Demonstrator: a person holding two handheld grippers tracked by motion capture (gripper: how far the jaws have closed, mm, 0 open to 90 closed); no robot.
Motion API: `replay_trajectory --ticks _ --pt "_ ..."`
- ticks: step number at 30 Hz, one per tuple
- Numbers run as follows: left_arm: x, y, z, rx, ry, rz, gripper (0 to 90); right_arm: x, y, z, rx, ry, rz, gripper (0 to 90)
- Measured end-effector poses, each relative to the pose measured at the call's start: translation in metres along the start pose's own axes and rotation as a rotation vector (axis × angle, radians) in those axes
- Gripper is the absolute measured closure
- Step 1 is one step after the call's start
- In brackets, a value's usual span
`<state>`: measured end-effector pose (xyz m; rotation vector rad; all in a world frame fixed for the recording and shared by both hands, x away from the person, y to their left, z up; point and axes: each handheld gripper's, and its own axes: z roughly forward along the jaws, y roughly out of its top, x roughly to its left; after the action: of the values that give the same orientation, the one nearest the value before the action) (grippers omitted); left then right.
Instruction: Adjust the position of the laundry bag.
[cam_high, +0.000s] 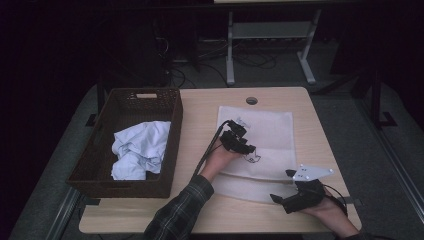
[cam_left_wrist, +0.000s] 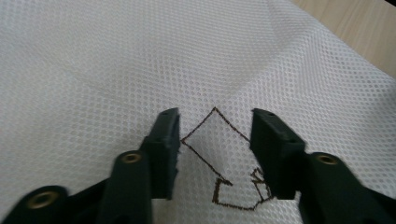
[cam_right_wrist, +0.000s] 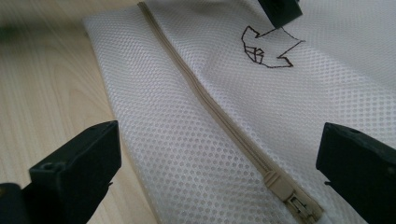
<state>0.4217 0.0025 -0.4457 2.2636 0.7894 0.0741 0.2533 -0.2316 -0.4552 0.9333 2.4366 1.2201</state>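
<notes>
Dark room beyond, a pale wooden desk lit in the middle of it. We note a white mesh laundry bag lying flat toward the desk's right half, running from near the far edge down toward the near right corner. At the left edge stands a dark woven basket with a crumpled light-blue cloth inside.

Left gripper hangs over the middle of the bag, fingers apart, straddling a brown stitched emblem; nothing is clamped between them, though the tips look close to the mesh. Right gripper sits by the near right corner, fingers wide apart on either side of the beige zipper, pull tab just ahead of it.

We judge the step to be the opening of the bag: one hand to steady the fabric, the other to take the tab. The next move seems to call for the right fingers to close on that small pull, then draw it along the seam while the left pins the mesh.

Bag itself: fine honeycomb mesh, thin, limp, lightly rippled, zipper shut along what we see of it.
</notes>
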Motion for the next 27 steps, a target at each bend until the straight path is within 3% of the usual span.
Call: replay_trajectory --ticks 11,16,19,27 --pt "-0.003 -0.011 -0.022 0.008 0.000 0.024 27.2 -0.002 -0.002 -0.001 -0.002 -0.010 0.019 0.0" --pt "-0.008 -0.020 -0.030 -0.021 0.061 0.029 23.2 -0.005 -0.001 -0.001 -0.008 -0.011 0.022 0.0" --pt "-0.008 -0.026 -0.037 -0.035 0.028 0.019 17.5 -0.004 0.000 0.000 -0.009 -0.009 0.016 0.0" --pt "-0.009 -0.037 -0.059 -0.040 0.061 0.026 17.5 -0.004 0.002 0.002 -0.012 0.014 0.020 0.0"
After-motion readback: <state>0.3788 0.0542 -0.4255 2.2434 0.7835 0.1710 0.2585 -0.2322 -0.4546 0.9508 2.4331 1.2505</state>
